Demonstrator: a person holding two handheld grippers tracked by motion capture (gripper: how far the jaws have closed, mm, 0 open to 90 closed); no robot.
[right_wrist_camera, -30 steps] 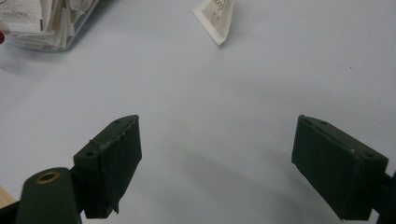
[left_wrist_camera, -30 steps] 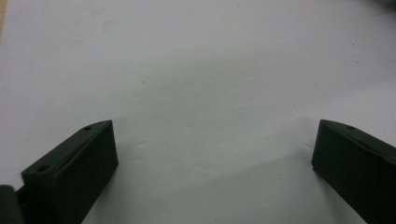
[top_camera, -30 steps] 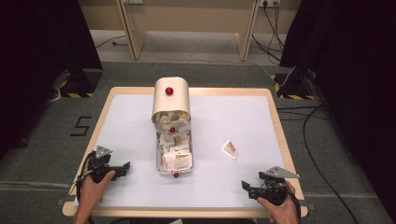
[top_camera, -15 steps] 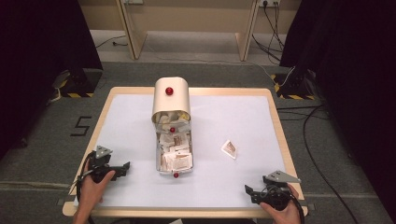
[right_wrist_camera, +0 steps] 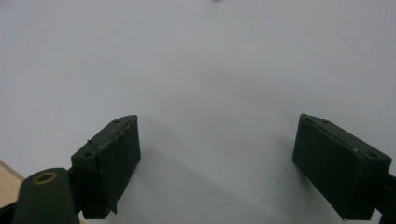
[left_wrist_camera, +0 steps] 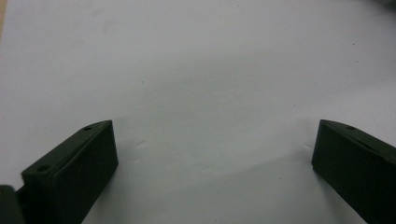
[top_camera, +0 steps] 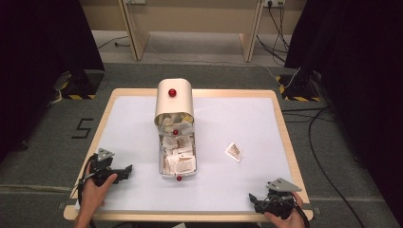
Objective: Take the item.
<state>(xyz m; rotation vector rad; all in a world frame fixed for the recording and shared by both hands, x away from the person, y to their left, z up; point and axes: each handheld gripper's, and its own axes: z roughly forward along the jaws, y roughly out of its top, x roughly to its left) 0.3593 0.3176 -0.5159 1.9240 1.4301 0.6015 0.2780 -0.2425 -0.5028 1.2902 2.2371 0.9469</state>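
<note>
While your two grippers rested low at the near corners of the surface (top_camera: 133,118), both stood wide open and held nothing. Your left gripper (top_camera: 124,169) sat near the left edge with its jaws pointed toward the middle; your right gripper (top_camera: 254,198) sat at the near right corner, close to the wooden rim. In the left gripper view, the left gripper (left_wrist_camera: 212,158) looked onto bare white surface between its jaws, and the right gripper view gave the same for the right gripper (right_wrist_camera: 217,154).

At mid-surface stood a cream roll-top box (top_camera: 174,100) with a red knob (top_camera: 172,92) on its raised lid, and its long tray (top_camera: 161,164) was full of loose tea-bag sachets (top_camera: 179,154). One single sachet (top_camera: 233,151) lay apart on the surface to the right of the tray, between the box and your right gripper, and well clear of both.

That stray sachet looked like your thing to handle. I judged it very light, thin and limp, lying nearly flat, so it would likely slide away from a clumsy pinch. You would do best to come in low and take it by a raised edge or corner, closing gently. The paper could crease or tear under a hard squeeze.
</note>
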